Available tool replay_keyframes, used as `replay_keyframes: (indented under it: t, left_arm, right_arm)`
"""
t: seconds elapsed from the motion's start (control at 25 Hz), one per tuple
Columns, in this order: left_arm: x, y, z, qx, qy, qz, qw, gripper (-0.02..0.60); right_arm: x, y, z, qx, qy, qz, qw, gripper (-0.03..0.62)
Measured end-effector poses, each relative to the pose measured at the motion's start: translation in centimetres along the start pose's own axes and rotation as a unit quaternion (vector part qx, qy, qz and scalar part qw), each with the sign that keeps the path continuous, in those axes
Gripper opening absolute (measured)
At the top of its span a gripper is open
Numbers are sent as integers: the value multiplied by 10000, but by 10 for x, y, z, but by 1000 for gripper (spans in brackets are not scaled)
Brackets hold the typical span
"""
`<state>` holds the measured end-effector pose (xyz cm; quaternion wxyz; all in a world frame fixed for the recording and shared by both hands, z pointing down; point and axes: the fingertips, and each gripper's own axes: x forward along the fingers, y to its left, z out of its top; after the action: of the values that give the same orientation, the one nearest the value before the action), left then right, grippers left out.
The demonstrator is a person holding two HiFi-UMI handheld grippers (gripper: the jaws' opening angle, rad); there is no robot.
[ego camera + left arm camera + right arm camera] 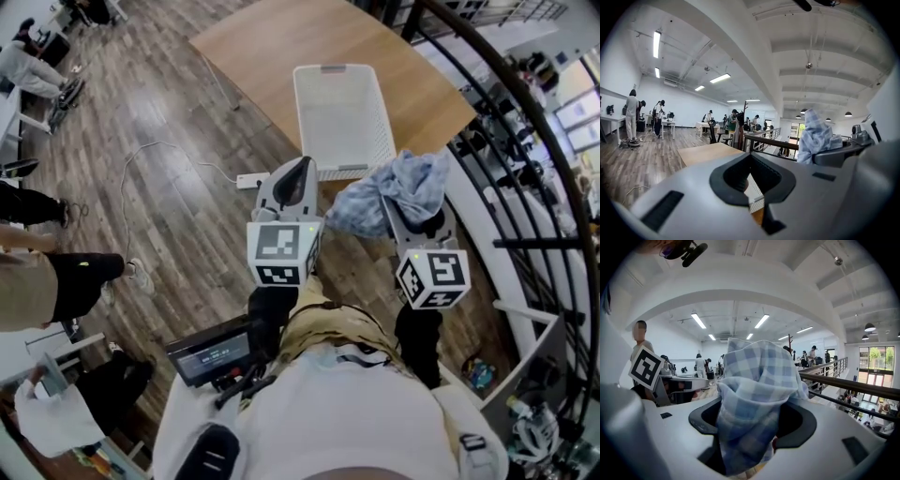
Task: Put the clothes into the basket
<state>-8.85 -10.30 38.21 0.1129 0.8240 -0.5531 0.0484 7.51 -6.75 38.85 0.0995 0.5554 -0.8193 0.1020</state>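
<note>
A white mesh basket stands empty on the near end of a wooden table. My right gripper is shut on a bunched blue-and-white checked cloth, held in the air just off the basket's near right corner. In the right gripper view the cloth rises out of the jaws and hides the fingertips. My left gripper is shut with nothing in it, its tip over the basket's near edge. The left gripper view looks over the closed jaws and shows the cloth at the right.
A black railing curves along the right of the table. A white power strip with a cable lies on the wood floor left of the basket. People stand at the far left. A small screen hangs at the person's waist.
</note>
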Motion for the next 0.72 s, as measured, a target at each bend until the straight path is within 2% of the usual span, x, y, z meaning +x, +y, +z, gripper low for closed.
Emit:
replay_keyframes:
  t: [0.32,0.72]
  left_arm:
    - [34,40,-10,-103,113,-15,9999,2]
    - [70,46,-23,-239,500,199,9983,2]
  right_arm:
    - [54,11,-5,13,163,94,9998,308]
    - [97,-13,-9,175,461,362,9981,308]
